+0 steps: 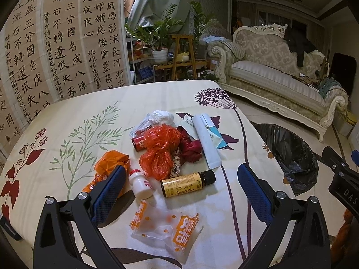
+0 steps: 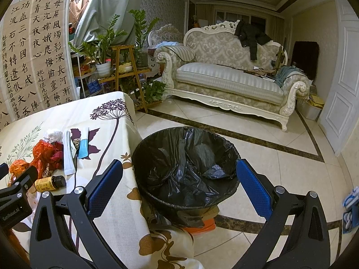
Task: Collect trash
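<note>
Where the cream floral-print cloth covers the desk [image 1: 67,116], spread wide and bearing a loose heap of rubbish near its middle. Just beside the desk's right edge, on the tiled floor, a round bin lined with a black plastic bag [image 2: 186,168], mouth open. Across the heap's right side, a long white flat pouch [image 1: 207,142] lying at a slant, with a pale blue paper slip [image 1: 218,140] touching its right flank. At the heap's centre, a crumpled translucent orange-red plastic bag [image 1: 159,148], a dark red crumpled bag [image 1: 189,148] against its right side and a white crumpled tissue [image 1: 161,117] behind. Nearer, a clear snack wrapper printed with orange blocks [image 1: 167,226], flat on the cloth, low between the left fingers. To the left, a crinkled orange wrapper [image 1: 110,163], partly behind the left finger. Further down in size, a brown glass bottle with a yellow label and black cap [image 1: 187,182] on its side, then a small white plastic drink bottle with a red-striped neck [image 1: 141,185], tilted, just beside it.

Left hand-held gripper [image 1: 181,183] hovering over this rubbish, blue-padded fingers spread wide apart, released and grasping nothing. Right hand-held gripper [image 2: 179,181] likewise released, fingers wide, framing the bin's mouth, nothing between them.
</note>
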